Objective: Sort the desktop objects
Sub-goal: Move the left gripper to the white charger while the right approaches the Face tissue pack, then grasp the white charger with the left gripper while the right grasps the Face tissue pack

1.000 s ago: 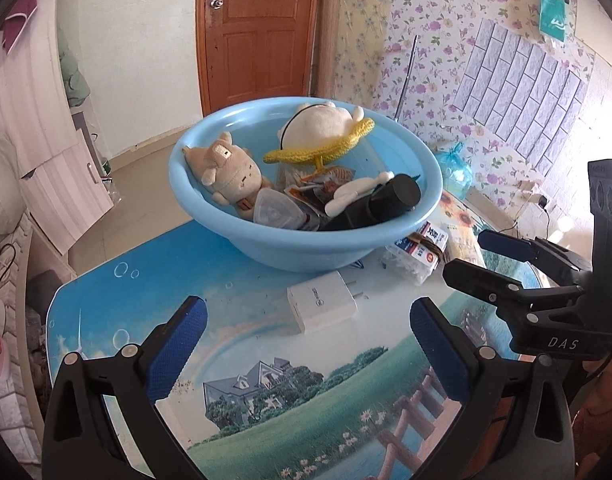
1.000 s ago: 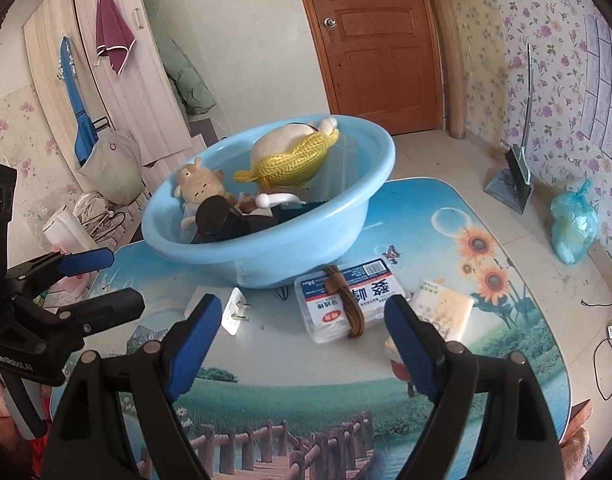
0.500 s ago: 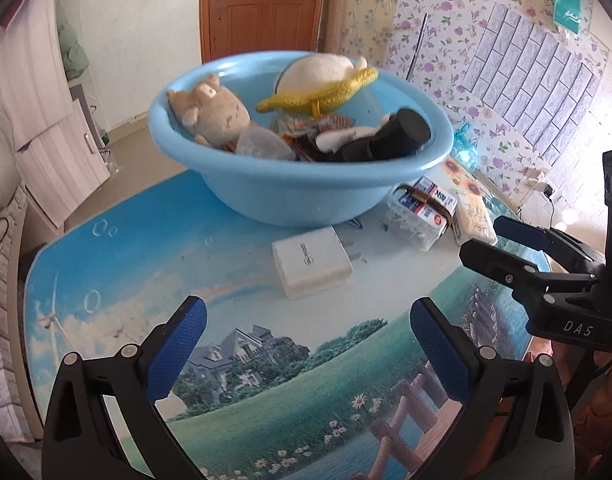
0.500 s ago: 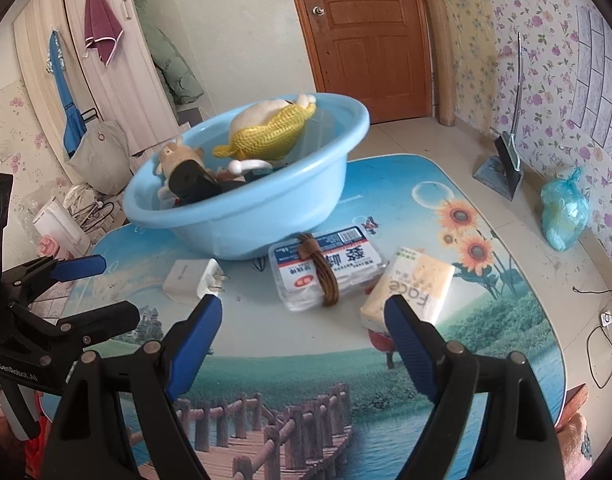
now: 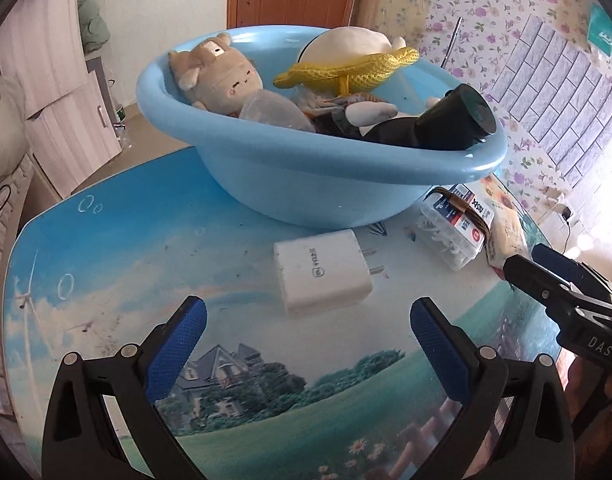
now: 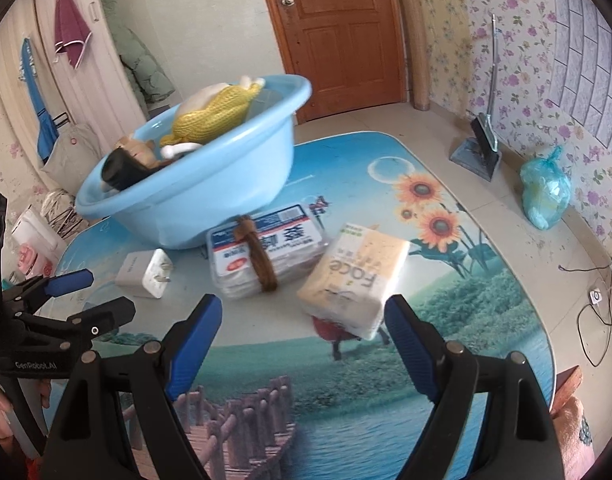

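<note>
A light blue basin stands at the back of the table with a plush doll, a yellow knitted toy and a black cylinder in it. In front of it lie a white plug adapter, a clear box of cotton swabs with a brown band, and a tissue pack. My left gripper is open just short of the adapter. My right gripper is open just short of the tissue pack.
The table has a printed landscape top with rounded edges. Beyond it are a wooden door, a dustpan, a blue bag on the floor and a wardrobe at the left.
Both grippers have sunk toward the table and come nearer the objects. The adapter now sits close ahead of the left jaws, the tissue pack close ahead of the right jaws. Both stay open.
</note>
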The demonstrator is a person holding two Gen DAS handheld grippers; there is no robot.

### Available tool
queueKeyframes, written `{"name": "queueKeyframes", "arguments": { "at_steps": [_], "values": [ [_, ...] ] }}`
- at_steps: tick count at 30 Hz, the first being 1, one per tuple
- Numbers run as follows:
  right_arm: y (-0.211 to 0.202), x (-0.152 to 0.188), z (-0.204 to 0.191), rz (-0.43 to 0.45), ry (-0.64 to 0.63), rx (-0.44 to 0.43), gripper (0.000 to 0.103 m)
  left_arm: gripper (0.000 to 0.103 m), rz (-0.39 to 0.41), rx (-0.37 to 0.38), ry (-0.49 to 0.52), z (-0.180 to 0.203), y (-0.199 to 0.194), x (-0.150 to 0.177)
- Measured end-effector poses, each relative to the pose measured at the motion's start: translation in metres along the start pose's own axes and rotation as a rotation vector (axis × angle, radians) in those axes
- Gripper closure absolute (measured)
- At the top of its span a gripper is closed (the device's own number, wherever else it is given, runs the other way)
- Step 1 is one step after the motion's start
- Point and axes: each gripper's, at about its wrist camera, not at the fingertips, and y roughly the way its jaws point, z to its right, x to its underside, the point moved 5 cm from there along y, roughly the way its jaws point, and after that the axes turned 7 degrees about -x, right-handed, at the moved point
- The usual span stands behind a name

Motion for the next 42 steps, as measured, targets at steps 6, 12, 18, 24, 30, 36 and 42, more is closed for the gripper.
{"name": "queueKeyframes", "arguments": {
  "at_steps": [6, 12, 18, 24, 30, 36, 42],
  "values": [
    [0.003, 0.0, 0.011, -0.001, 0.026, 0.044, 0.028, 0.001, 0.042, -0.035, 0.019, 0.01, 0.006, -0.006],
    [0.008, -0.002, 0.008, -0.003, 0.006, 0.068, 0.039, 0.013, 0.025, -0.037, 0.003, 0.011, 0.013, -0.007],
    [0.012, -0.003, 0.011, -0.007, -0.007, 0.106, 0.053, 0.049, 0.029, -0.039, 0.042, 0.009, 0.007, -0.004],
    [-0.001, 0.003, 0.012, -0.018, -0.001, 0.113, 0.055, 0.049, 0.034, -0.006, 0.039, 0.003, -0.006, 0.011],
    [-0.017, 0.025, -0.007, -0.029, -0.041, 0.038, 0.055, 0.049, 0.034, 0.031, 0.059, -0.009, -0.023, 0.031],
    [-0.026, 0.054, -0.051, -0.078, -0.184, -0.074, 0.055, 0.049, 0.035, 0.056, 0.08, -0.017, -0.042, 0.055],
    [-0.031, 0.077, -0.086, -0.129, -0.315, -0.158, 0.054, 0.049, 0.034, 0.055, 0.115, -0.026, -0.057, 0.079]
  ]
}}
